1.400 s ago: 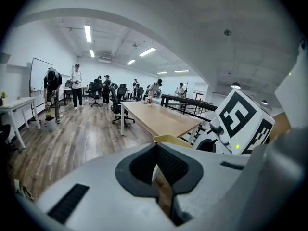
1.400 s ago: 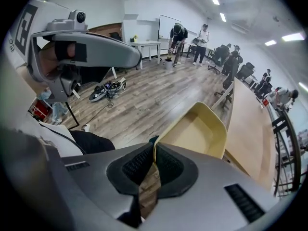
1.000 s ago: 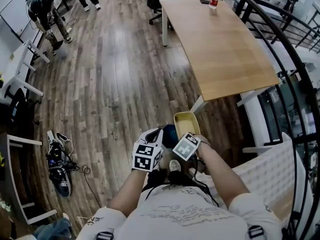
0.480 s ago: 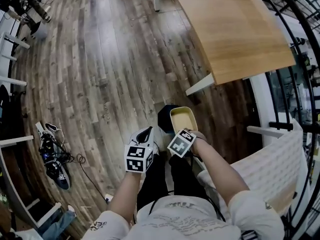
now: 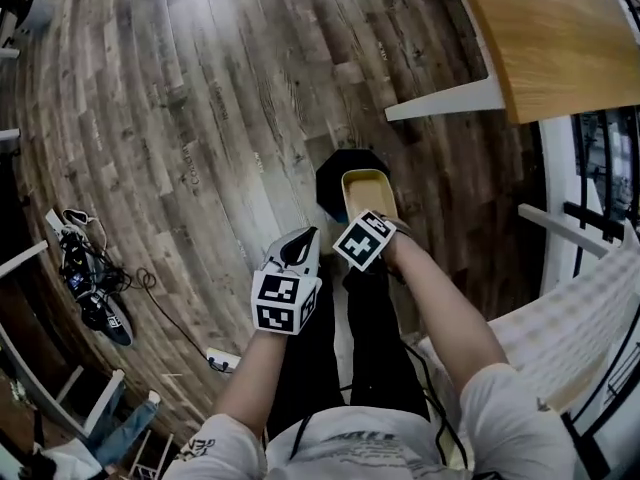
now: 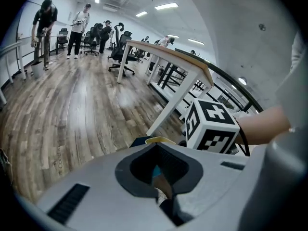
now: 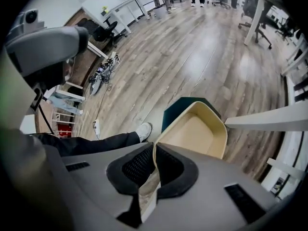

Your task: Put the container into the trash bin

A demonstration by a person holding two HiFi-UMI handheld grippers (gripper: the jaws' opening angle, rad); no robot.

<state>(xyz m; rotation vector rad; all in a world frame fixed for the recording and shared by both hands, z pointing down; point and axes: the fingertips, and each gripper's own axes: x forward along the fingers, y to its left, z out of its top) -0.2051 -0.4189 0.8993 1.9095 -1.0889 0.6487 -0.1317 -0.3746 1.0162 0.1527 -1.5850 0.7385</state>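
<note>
A cream, open-topped container [image 5: 368, 192] hangs over a dark trash bin [image 5: 340, 171] that stands on the wood floor. My right gripper [image 5: 368, 220] is shut on the container's near rim. In the right gripper view the rim runs between the pads [image 7: 139, 165] of that gripper [image 7: 155, 147], and the container [image 7: 199, 129] covers most of the teal bin [image 7: 183, 106]. My left gripper [image 5: 304, 240] hangs just left of the container, shut and holding nothing. The left gripper view shows this gripper [image 6: 156, 148] with the container's rim [image 6: 161, 140] and the bin [image 6: 139, 141] just past it.
A wooden table [image 5: 570, 18] with a white leg [image 5: 445, 99] stands at the upper right. Shoes and cables [image 5: 85, 288] lie at the left, a power strip [image 5: 222, 360] near my legs. A white mesh seat and black railing [image 5: 590, 298] are at the right. People stand far off [image 6: 79, 23].
Both grippers have sunk a long way towards the floor, the right one carrying the container. The bin, earlier half hidden, now shows directly under the container.
</note>
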